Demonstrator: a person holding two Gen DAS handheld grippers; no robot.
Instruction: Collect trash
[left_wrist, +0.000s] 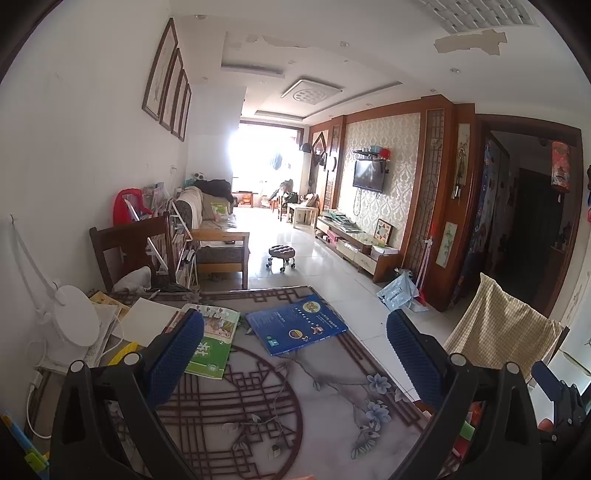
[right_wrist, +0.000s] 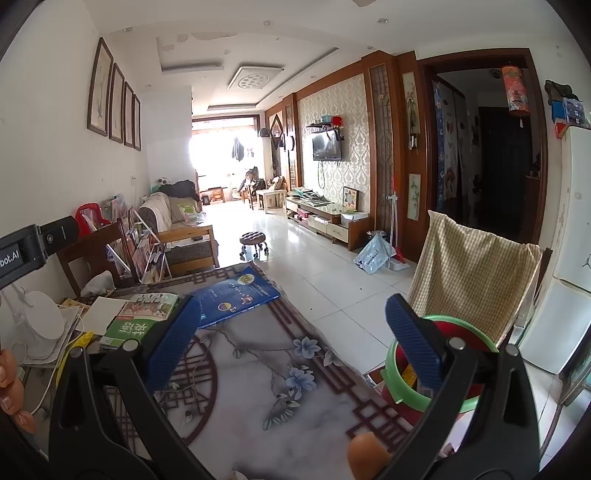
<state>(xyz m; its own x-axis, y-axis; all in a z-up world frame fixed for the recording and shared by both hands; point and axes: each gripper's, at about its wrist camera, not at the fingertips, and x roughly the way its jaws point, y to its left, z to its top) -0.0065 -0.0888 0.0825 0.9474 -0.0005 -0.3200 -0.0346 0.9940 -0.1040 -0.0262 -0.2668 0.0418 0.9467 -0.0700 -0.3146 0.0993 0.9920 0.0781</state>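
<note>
I hold both grippers over the patterned table (left_wrist: 325, 402) in a long living room, each raised and looking down the room. My left gripper (left_wrist: 295, 354) has its blue pads spread wide with nothing between them; my right gripper (right_wrist: 295, 339) is spread the same way and is also empty.

The bin (right_wrist: 443, 373), green-rimmed with a red body, sits just off the near right edge of the table, beside the chair draped in a checked cloth (right_wrist: 469, 269), with my right gripper's right pad in front of its rim. Some scraps seem to lie inside it, though I cannot make them out.

On the table, a blue book (left_wrist: 295, 323) lies at the far edge, a green book (left_wrist: 210, 339) to its left, and a white lamp base (left_wrist: 74, 317) and loose papers at the far left. No obvious litter shows on the bare tabletop.

To do this step well, I judge I should tilt both cameras down and sweep the surface first, then settle on one scrap, come in low with pads still wide, and close only once it sits squarely between them, keeping the bin within my right gripper's reach.
</note>
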